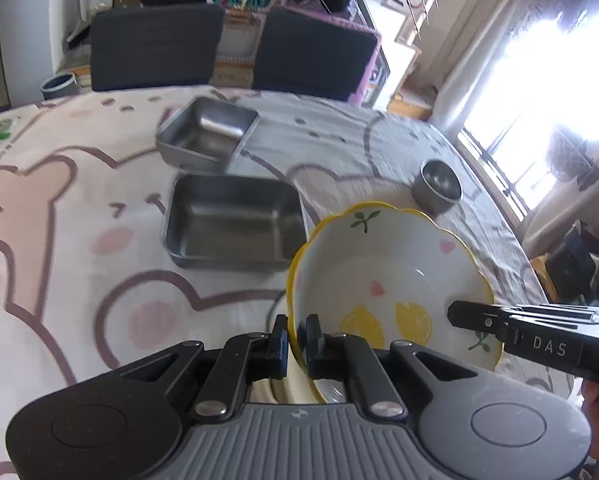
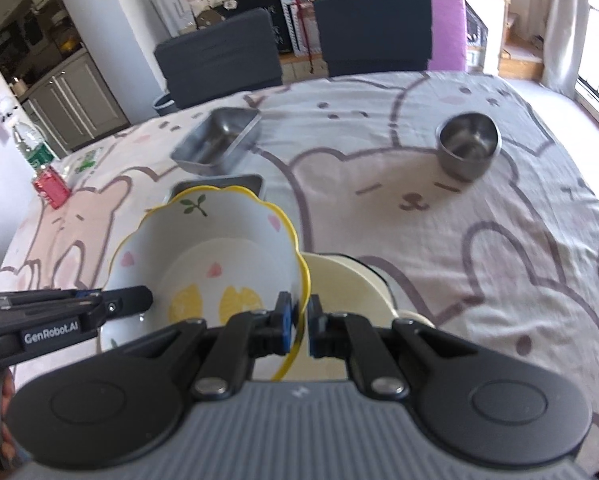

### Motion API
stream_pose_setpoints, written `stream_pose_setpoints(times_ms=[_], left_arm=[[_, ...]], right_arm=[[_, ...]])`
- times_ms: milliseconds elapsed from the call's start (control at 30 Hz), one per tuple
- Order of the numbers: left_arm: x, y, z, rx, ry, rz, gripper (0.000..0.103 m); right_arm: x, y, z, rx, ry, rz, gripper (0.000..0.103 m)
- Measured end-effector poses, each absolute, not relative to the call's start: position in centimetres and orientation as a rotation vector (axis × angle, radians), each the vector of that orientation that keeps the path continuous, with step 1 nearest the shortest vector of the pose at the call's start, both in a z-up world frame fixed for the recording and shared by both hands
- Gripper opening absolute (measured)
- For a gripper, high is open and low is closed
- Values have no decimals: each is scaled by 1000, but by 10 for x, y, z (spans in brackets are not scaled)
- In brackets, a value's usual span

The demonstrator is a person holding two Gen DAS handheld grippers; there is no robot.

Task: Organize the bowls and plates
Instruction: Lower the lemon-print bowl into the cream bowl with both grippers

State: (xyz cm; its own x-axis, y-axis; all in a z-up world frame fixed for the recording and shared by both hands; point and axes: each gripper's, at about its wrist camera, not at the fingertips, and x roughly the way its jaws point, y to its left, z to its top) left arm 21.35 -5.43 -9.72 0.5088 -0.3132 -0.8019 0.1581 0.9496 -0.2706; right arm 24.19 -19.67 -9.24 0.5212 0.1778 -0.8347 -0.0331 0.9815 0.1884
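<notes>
A white bowl with a yellow scalloped rim and lemon print [image 1: 387, 276] [image 2: 219, 256] is held tilted above the table by both grippers. My left gripper [image 1: 297, 336] is shut on its left rim. My right gripper [image 2: 303, 320] is shut on its right rim; it shows in the left wrist view [image 1: 499, 320], and the left gripper shows in the right wrist view [image 2: 99, 304]. A cream bowl [image 2: 347, 280] sits just under and right of the held bowl. Two square steel trays [image 1: 235, 224] [image 1: 207, 132] and a round steel cup [image 1: 439, 184] [image 2: 467, 144] stand farther back.
The table carries a bear-print cloth [image 2: 419, 200]. Two dark chairs [image 2: 219, 56] [image 2: 375, 32] stand at its far edge. A bottle [image 2: 31, 148] and a red packet [image 2: 51, 188] sit at the far left.
</notes>
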Motion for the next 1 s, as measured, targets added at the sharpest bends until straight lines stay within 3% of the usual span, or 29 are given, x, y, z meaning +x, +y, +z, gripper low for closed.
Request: stream_pose_setpoints(times_ms=[1000], left_arm=[[219, -100, -148, -2, 1136, -313, 15]], right_arm=[[244, -211, -142, 36, 1187, 41, 10]])
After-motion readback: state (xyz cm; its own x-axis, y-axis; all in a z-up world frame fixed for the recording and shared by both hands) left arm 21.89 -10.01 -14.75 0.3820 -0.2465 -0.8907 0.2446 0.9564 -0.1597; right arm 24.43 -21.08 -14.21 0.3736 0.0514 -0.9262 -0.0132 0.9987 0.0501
